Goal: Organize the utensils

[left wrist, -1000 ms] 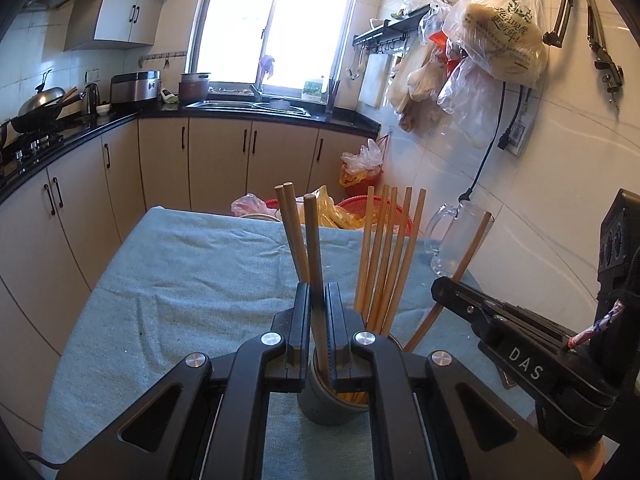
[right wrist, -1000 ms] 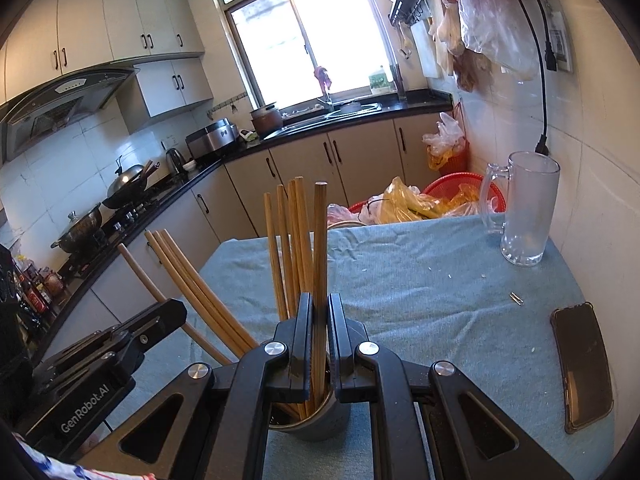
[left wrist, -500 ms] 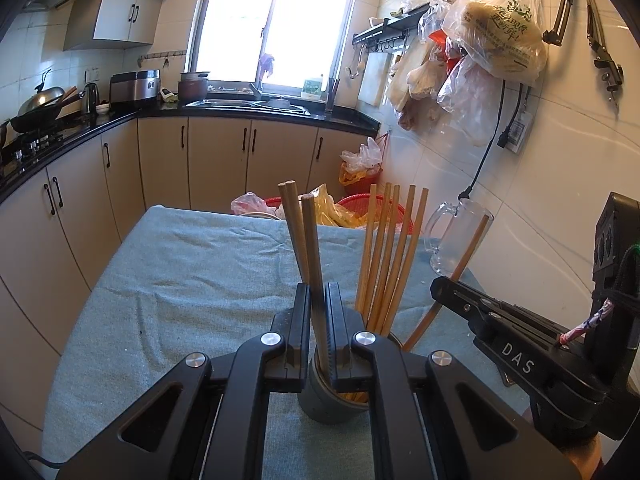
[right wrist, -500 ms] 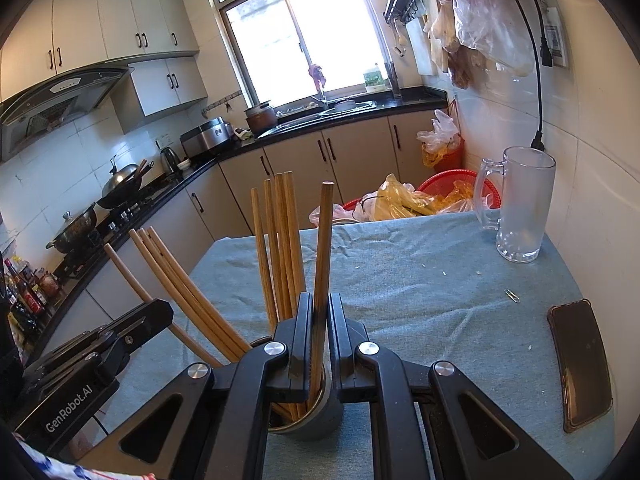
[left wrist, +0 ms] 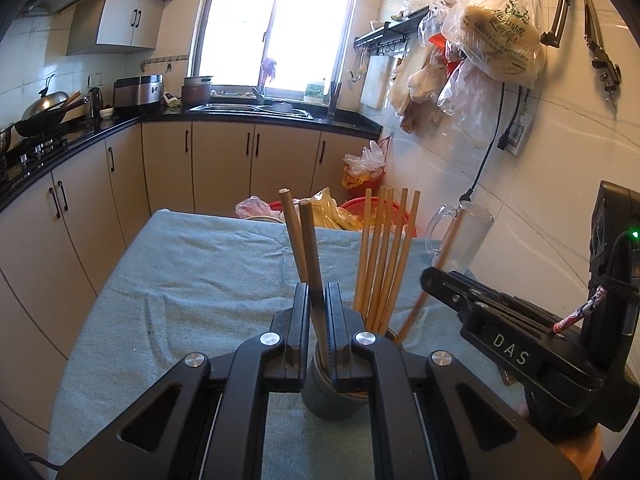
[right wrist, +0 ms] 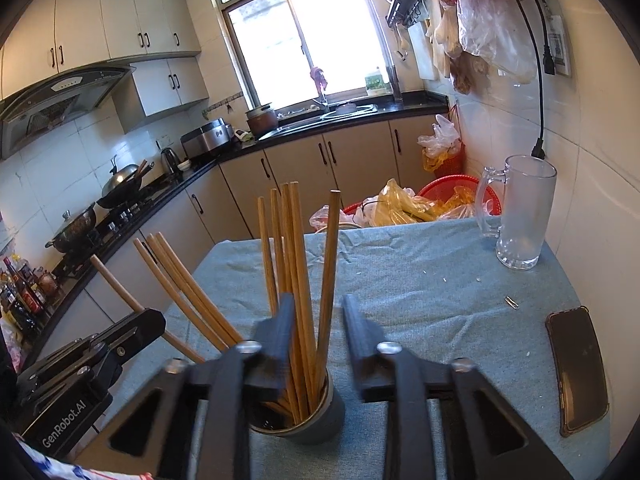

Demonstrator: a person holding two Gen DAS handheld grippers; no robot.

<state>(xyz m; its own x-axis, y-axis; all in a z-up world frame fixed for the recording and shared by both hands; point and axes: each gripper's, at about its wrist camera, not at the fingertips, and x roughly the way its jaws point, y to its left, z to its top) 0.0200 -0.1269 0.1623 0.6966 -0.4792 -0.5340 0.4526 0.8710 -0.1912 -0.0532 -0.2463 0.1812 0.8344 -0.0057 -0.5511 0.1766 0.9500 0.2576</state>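
A grey cup (left wrist: 332,396) (right wrist: 316,416) stands on the cloth-covered table (right wrist: 420,288), holding several wooden chopsticks (left wrist: 384,260) (right wrist: 280,248). My left gripper (left wrist: 317,290) is shut on a dark brown chopstick (left wrist: 310,240) whose lower end reaches into the cup; a second dark one stands right behind it. My right gripper (right wrist: 320,300) hangs over the cup with its jaws opening. One chopstick (right wrist: 331,248) stands upright between them, free of both pads, its foot in the cup. Each gripper shows in the other's view: left gripper (right wrist: 92,356), right gripper (left wrist: 500,328).
A glass mug (right wrist: 520,216) stands at the table's far right by the tiled wall. A dark phone (right wrist: 576,368) lies near the right edge. Beyond the far edge sits a red basket (right wrist: 452,184) with plastic bags. Kitchen counters run along the left.
The right gripper's jaws have parted and let go of the chopstick, which now stands in the cup. The left gripper keeps its hold and has not moved.
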